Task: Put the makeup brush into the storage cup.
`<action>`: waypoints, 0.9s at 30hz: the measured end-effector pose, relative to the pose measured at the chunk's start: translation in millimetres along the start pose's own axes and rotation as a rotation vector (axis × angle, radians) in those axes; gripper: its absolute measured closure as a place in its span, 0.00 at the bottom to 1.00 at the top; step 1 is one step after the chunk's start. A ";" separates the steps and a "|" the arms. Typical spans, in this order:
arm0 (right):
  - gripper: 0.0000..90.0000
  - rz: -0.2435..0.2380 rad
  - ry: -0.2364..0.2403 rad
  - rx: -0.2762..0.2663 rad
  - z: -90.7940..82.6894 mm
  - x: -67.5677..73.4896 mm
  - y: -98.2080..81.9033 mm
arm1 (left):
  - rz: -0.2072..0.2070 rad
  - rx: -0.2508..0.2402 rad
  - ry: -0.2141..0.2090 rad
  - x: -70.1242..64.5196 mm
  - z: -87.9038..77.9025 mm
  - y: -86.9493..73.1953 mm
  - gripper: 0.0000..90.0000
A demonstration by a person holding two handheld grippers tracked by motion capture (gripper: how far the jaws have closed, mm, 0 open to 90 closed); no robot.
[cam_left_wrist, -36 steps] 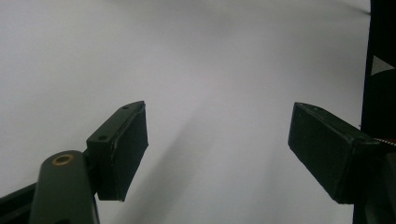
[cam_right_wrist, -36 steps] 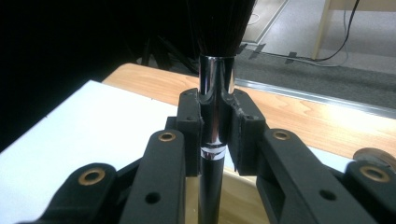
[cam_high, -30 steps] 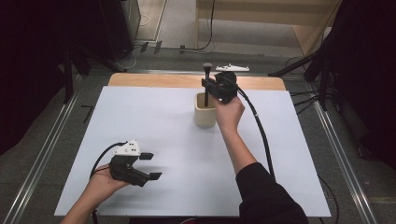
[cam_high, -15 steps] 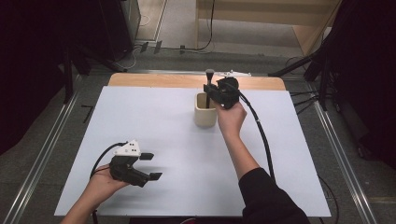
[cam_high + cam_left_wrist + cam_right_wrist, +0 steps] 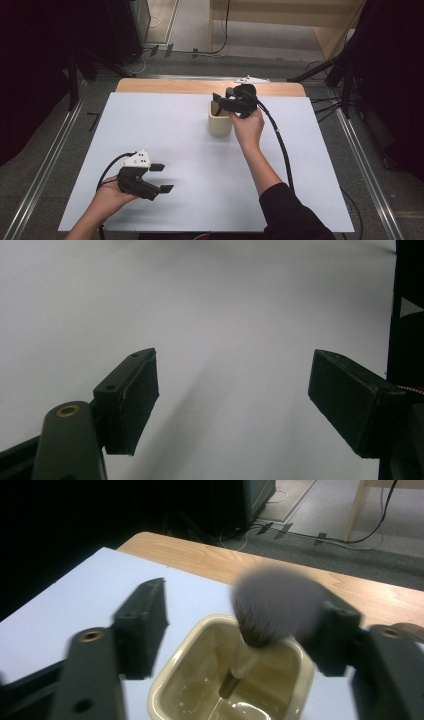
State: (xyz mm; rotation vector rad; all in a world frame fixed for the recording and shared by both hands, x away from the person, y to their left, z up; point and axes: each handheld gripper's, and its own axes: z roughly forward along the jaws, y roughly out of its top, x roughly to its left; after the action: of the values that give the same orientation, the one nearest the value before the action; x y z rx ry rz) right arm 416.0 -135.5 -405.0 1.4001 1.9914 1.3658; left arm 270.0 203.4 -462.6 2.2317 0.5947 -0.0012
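Brush [image 5: 272,610] standing in beige cup [image 5: 220,122], right hand-held gripper [image 5: 222,102] spread above it (arm outstretched), left hand-held gripper [image 5: 161,177] spread.

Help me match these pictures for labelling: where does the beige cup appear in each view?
High view: the beige cup stands at the far middle of the white table, under the right gripper.
Left gripper view: not in it.
Right gripper view: the cup sits at bottom centre, between the open jaws, with a brush standing in it.
Shared landmark: the white table surface.
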 end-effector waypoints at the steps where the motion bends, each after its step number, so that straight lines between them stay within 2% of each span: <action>1: 0.32 -0.002 0.000 -0.001 -1.2 0.1 0.3 | 0.000 0.000 0.000 -0.1 0.1 0.0 0.23; 2: 0.32 -0.004 0.007 0.005 -2.4 0.0 0.6 | 0.001 0.000 0.000 -0.2 0.1 0.1 0.23; 6: 0.31 -0.029 -0.016 0.037 -6.2 1.5 0.5 | 0.003 0.004 0.002 -0.1 0.1 0.1 0.23; 14: 0.30 -0.025 0.042 0.059 -15.0 0.1 -3.0 | 0.001 0.005 0.001 0.0 0.4 -0.1 0.23; 25: 0.31 -0.038 0.044 0.091 -28.9 0.7 -15.0 | 0.004 0.007 0.008 -0.1 0.3 0.0 0.23; 27: 0.31 -0.036 0.039 0.113 -30.4 0.2 -17.3 | 0.001 0.003 0.008 0.3 -0.2 0.0 0.23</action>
State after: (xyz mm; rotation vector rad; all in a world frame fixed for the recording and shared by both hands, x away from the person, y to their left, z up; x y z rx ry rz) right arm 384.9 -151.5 -405.2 1.3878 2.1383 1.2932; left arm 270.2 203.6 -462.6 2.2363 0.5983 0.0078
